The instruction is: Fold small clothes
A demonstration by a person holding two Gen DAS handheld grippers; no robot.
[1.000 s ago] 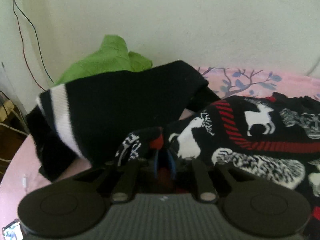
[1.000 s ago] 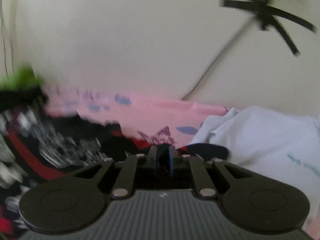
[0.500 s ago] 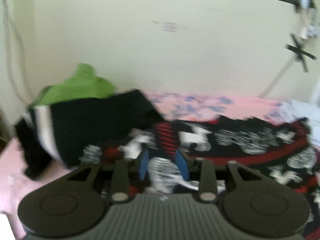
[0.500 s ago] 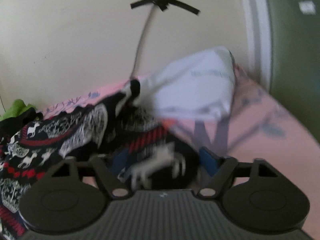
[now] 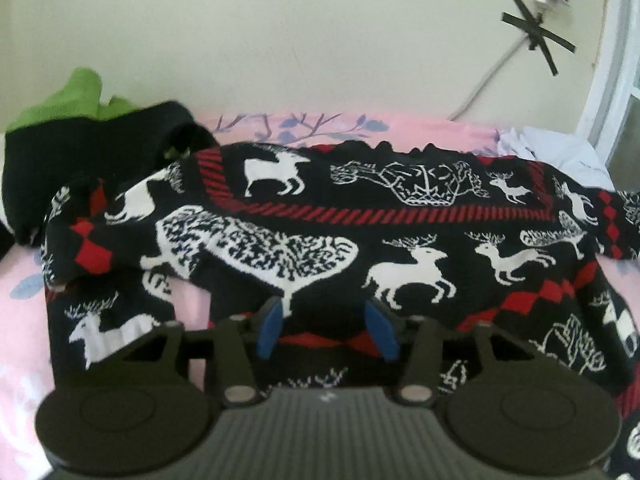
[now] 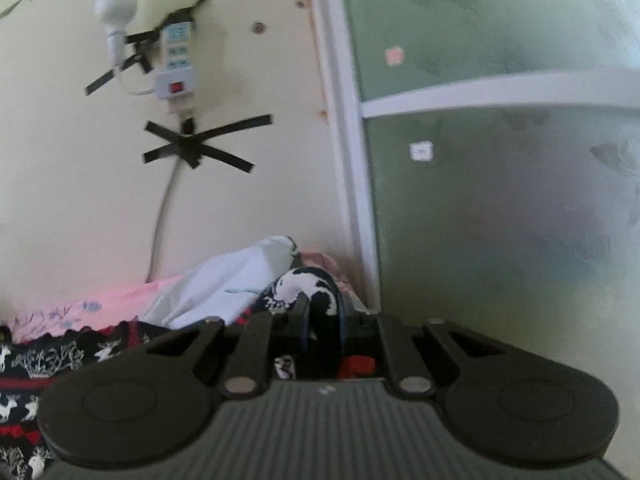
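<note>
**Right side pinched, left side let go**

The right gripper (image 6: 322,320) fingers have just pinched a fold of the reindeer sweater (image 5: 360,232). The left gripper (image 5: 326,326) fingers have just been spreading, nothing between them. The sweater lies spread on the pink bed (image 5: 24,288) (sleeve rumpled): lift evenly, carry the edge straight across.

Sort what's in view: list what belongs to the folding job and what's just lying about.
Job: reindeer sweater; right gripper, shut on its edge; left gripper, jaws just opened, gripping nothing.

Lying about: black striped garment, green garment, white cloth, power strip.
</note>
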